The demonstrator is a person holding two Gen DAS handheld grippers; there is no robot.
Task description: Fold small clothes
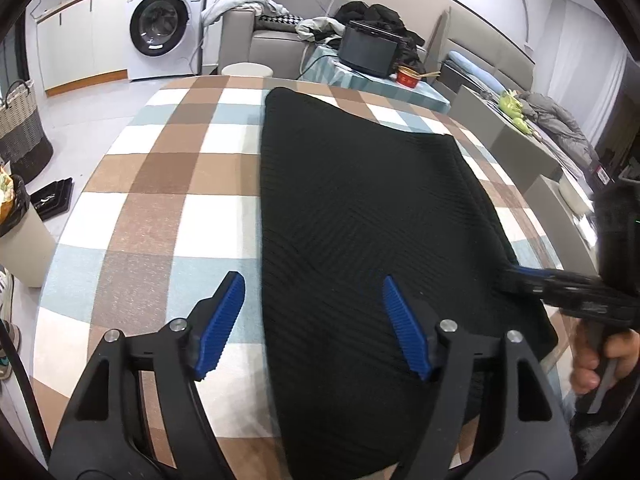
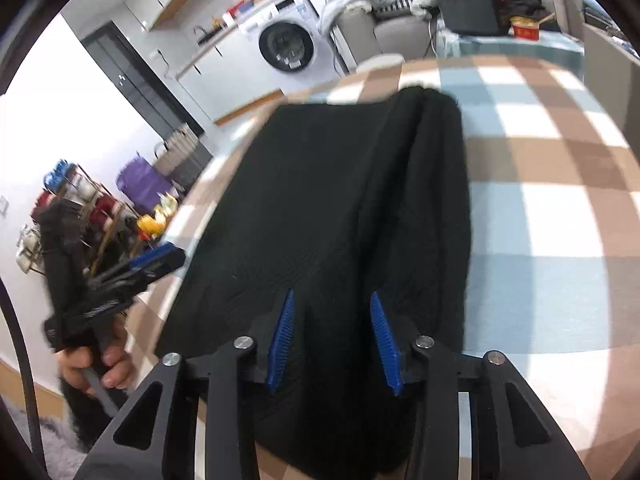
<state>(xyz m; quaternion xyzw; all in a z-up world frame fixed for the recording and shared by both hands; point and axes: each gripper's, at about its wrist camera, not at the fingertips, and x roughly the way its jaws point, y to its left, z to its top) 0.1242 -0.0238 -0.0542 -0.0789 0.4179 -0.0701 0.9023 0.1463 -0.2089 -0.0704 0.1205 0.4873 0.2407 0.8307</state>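
Hovering: left tongs spread wide over the near left edge of the garment, blue ribbed pads clear of the cloth, one over the worktop, one over the knit; nothing gripped.
Right tongs: parted to a narrow gap above the garment's near end; pads not pressing cloth, nothing gripped. Slightly blurred.
Hands: a hand wraps the handle of the left tongs in the right view; another hand wraps the right tongs' handle at the right edge of the left view.
Garment: black ribbed knit, folded into a long, roughly rectangular slab with rounded corners, lying flat on the worktop and running from the near edge toward the far side; a doubled layer shows along its right side.
Worktop: covered in a checked cloth of brown, white and pale blue squares.
Beyond: white stool at the far edge, then a washing machine with a round dark door, and a grey sofa piled with clothes.
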